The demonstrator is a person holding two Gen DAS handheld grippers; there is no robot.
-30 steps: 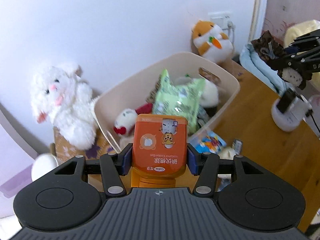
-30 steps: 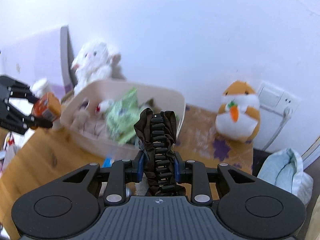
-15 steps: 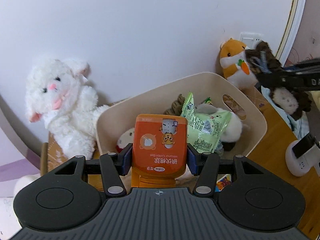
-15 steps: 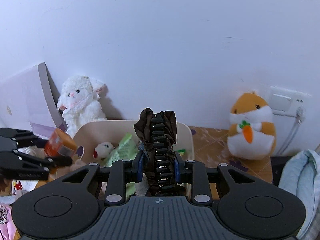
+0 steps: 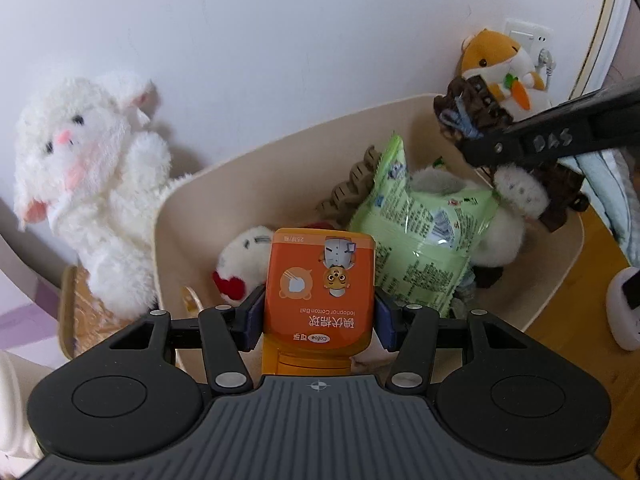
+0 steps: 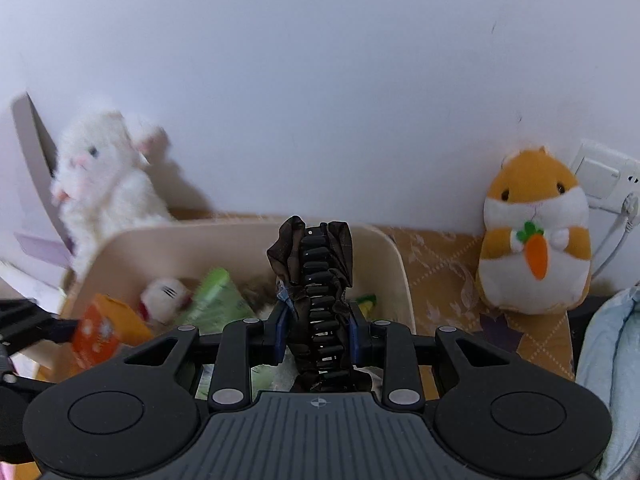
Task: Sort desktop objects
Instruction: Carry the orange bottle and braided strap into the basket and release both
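left gripper (image 5: pixel 319 312): black body, ribbed grey centre plate with crosshair mark, round recesses at 4 and 8 o'clock, silver screws, blue pads. right gripper (image 6: pixel 318 330): identical build; "das" handwritten on its side.

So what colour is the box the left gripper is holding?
Orange. The box shows best in the left wrist view, clamped in the left gripper.

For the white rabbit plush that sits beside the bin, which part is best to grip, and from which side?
Grip the white rabbit plush across its head, coming from above. It sits upright against the wall, close beside the cream bin, so the sides and back look blocked. The head is its topmost free part, and soft.
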